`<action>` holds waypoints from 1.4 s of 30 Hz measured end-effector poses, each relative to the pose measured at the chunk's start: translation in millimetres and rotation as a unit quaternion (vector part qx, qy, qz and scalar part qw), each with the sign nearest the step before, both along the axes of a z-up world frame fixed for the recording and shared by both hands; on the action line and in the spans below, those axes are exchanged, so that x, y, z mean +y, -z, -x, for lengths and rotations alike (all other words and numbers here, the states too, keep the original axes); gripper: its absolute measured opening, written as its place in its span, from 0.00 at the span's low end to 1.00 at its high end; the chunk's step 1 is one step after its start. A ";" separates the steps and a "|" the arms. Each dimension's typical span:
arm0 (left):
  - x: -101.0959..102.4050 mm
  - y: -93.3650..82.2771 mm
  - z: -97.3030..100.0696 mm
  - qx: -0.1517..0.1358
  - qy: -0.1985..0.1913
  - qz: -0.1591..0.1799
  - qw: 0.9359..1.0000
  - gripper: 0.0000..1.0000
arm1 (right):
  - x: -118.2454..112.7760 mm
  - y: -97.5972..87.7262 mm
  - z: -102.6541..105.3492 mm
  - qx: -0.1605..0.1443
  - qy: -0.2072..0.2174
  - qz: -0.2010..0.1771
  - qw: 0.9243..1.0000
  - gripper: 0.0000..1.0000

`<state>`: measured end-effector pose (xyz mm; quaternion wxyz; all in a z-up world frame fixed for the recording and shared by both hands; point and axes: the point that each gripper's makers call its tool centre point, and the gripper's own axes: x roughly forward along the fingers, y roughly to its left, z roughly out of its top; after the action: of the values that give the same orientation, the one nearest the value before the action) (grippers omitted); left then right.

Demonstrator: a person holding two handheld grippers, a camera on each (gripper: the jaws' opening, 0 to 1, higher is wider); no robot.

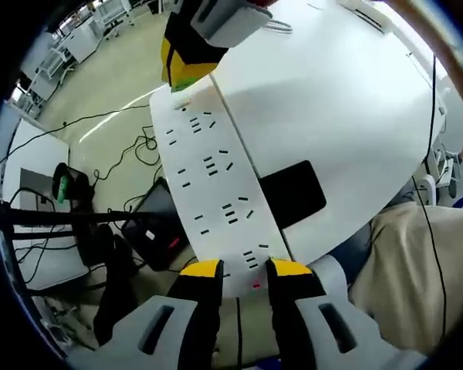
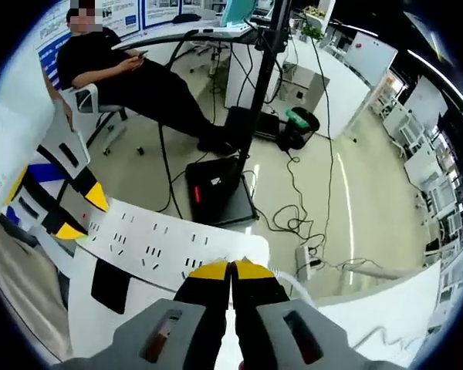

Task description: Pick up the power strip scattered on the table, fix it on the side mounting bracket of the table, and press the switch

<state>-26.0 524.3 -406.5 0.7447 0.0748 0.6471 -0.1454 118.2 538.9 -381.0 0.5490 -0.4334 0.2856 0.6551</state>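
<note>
Power strip (image 1: 216, 196): one, white, long
Socket groups on the strip: four
Counter (image 1: 332, 116): one, white
Black pad (image 1: 293, 193) on the counter: one
Grippers: two, left gripper (image 1: 245, 271), right gripper (image 2: 231, 270)
Seated person (image 2: 131, 73): one

The left hand-held gripper (image 1: 245, 268) rises from the bottom centre of the left gripper view, its yellow-tipped jaws spread apart. The right hand-held gripper (image 2: 231, 269) rises from the bottom centre of the right gripper view, jaws pressed together.

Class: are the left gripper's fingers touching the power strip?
Touching. In the left gripper view, the left gripper has its yellow-tipped fingers overlapping the power strip's near end, by its switch.
</note>
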 end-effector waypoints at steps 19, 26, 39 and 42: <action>-0.9 0.2 0.4 0.008 -0.005 -0.006 1.000 0.28 | -19.0 -38.7 1.2 0.037 0.034 -0.083 0.995 0.00; -1.1 -0.1 0.8 0.005 -0.006 -0.003 1.000 0.28 | -30.1 -56.4 -3.1 0.022 0.043 -0.112 0.992 0.02; 13.3 -1.3 -11.3 -0.003 -0.008 0.003 1.000 0.28 | -65.3 -87.3 -16.4 0.007 0.085 -0.190 0.978 0.05; 6.0 -2.4 -6.6 0.000 -0.007 -0.002 1.000 0.28 | -77.5 -94.1 -21.7 0.002 0.096 -0.200 0.975 0.05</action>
<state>-19.4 530.4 -404.2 0.7452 0.0716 0.6481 -0.1396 139.9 461.4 -286.9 0.6842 -0.2842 0.1896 0.6444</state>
